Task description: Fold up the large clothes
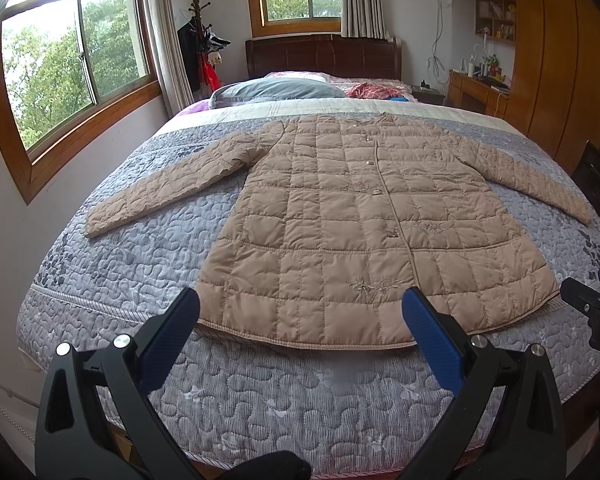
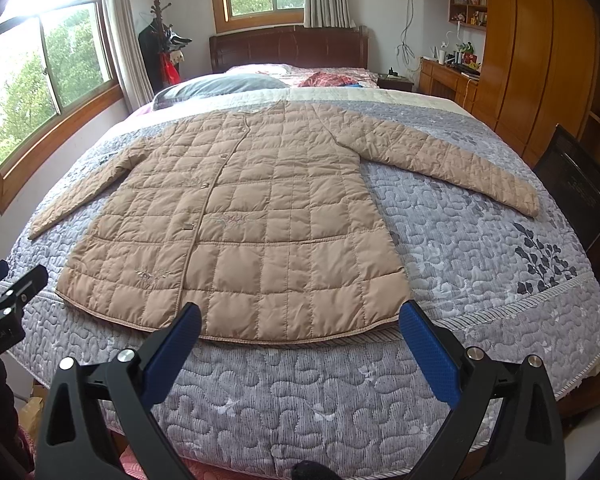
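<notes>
Left wrist view: quilted tan coat (image 1: 352,220) laid flat, face up, sleeves spread on grey bedspread (image 1: 148,264); left gripper (image 1: 300,312) and right gripper (image 2: 300,320) both spread wide, empty, short of hem; risk judged: puffy, slippery shell escaping a shallow pinch, bedspread caught along.

- The bed (image 1: 112,280) is covered by a grey quilted bedspread (image 2: 480,240).
- A tan quilted coat (image 1: 340,220) is spread flat on it, sleeves out.
- A grey pillow (image 1: 276,90) and red checked cloth (image 1: 374,90) are seen at the far end.

Tan quilted coat (image 1: 340,216), flat, sleeves outspread
</notes>
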Motion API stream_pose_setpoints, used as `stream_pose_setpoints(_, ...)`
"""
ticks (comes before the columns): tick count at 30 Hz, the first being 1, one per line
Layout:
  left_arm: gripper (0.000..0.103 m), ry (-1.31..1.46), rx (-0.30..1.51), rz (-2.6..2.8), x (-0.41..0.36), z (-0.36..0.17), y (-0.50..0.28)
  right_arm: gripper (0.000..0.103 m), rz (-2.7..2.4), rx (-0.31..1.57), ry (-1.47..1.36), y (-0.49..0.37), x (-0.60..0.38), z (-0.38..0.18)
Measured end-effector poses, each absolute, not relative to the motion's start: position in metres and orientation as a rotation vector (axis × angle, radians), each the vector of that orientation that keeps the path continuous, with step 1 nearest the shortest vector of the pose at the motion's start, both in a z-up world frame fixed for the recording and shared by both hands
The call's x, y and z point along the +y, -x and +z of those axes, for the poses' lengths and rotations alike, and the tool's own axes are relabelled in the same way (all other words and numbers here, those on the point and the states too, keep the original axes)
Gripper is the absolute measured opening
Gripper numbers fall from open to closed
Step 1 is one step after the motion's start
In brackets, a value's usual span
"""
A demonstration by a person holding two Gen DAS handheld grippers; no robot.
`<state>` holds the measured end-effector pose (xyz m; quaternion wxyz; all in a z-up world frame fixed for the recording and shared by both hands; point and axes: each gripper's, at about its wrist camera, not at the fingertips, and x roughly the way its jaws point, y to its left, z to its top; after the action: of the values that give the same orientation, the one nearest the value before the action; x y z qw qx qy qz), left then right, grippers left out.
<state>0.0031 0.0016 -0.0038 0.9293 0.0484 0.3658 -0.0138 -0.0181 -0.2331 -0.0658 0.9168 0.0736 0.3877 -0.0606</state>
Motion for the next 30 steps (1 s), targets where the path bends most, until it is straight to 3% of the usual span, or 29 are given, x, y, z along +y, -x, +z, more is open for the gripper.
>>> stream_pose_setpoints(30,0.1,-0.104,0.762,-0.035,0.0029,-0.009,-0.0055,0.099,-0.108,0.796,-0.147,0.0106,-0.2313,-0.0668)
